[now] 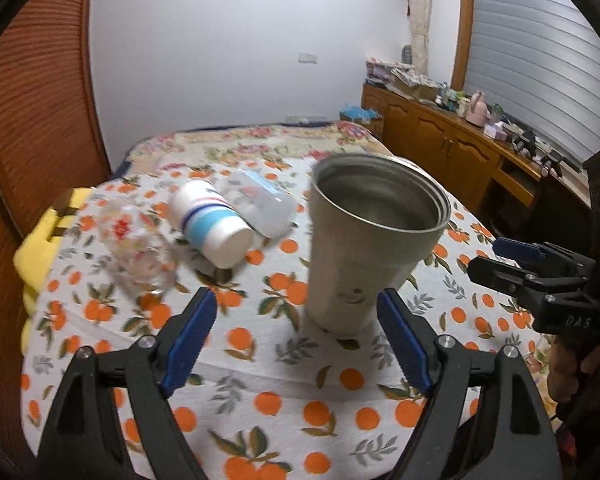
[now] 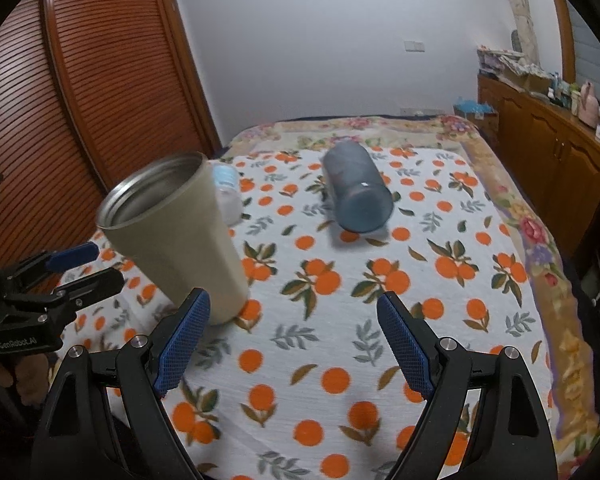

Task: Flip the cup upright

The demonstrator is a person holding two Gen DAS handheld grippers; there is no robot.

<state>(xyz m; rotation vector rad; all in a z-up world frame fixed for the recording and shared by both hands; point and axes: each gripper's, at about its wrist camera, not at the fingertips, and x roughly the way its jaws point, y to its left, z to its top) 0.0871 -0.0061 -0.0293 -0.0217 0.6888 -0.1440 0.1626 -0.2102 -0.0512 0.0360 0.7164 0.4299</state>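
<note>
A steel tumbler point(image 1: 364, 248) stands upright with its mouth up on the orange-print cloth point(image 1: 300, 392), just ahead of my open left gripper point(image 1: 298, 312); nothing is between its fingers. In the right wrist view the tumbler point(image 2: 176, 232) stands to the left of my open right gripper point(image 2: 294, 312), close to the left fingertip point(image 2: 196, 312). A dark blue cup point(image 2: 358, 188) lies on its side further back. A white cup with blue stripes point(image 1: 210, 224), a clear plastic cup point(image 1: 260, 202) and a clear glass point(image 1: 140, 248) lie on their sides at the left.
The cloth point(image 2: 340, 360) covers a bed. A wooden louvred wardrobe point(image 2: 80, 100) stands to the left. A wooden cabinet point(image 1: 460, 148) with clutter runs along the right. The right gripper point(image 1: 512, 264) shows at the right of the left wrist view, the left gripper point(image 2: 76, 268) at the left of the right wrist view.
</note>
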